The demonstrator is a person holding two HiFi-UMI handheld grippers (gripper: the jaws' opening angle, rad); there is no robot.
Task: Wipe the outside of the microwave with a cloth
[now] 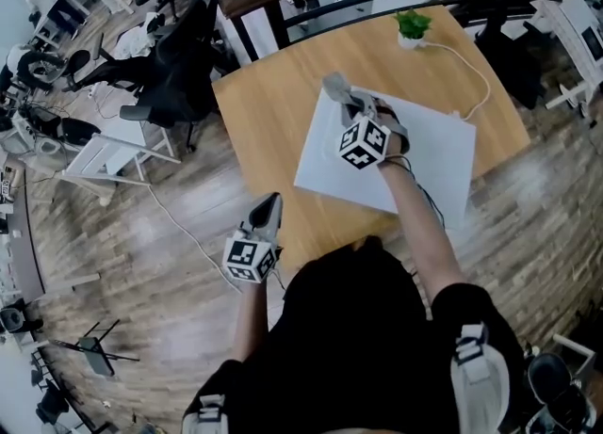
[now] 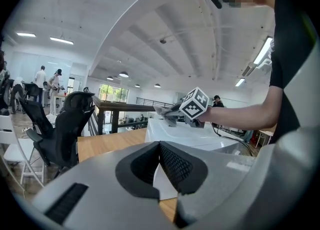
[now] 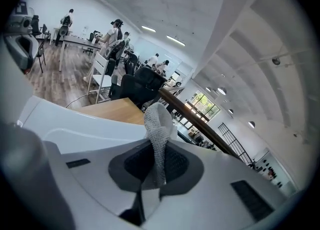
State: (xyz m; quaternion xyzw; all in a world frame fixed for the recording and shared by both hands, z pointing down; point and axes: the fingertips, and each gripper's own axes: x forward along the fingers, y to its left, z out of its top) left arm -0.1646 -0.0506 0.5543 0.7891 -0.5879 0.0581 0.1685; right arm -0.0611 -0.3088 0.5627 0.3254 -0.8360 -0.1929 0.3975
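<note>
**Wiping the microwave top, right-hand side working**

Left gripper: jaws together, nothing between them. It hangs off the near edge of the table, well apart from the job.

Right gripper: clamped on the grey cloth, which sticks out past its tips. The microwave sits directly under this gripper, white top facing up.

My read: the top pass is under way. The next move calls for the cloth pressed flat and swept across, then the sides.

Can't confirm that the cloth touches the top. The microwave's door and sides are hidden in the head view, and the person's body blocks the near table edge.
</note>
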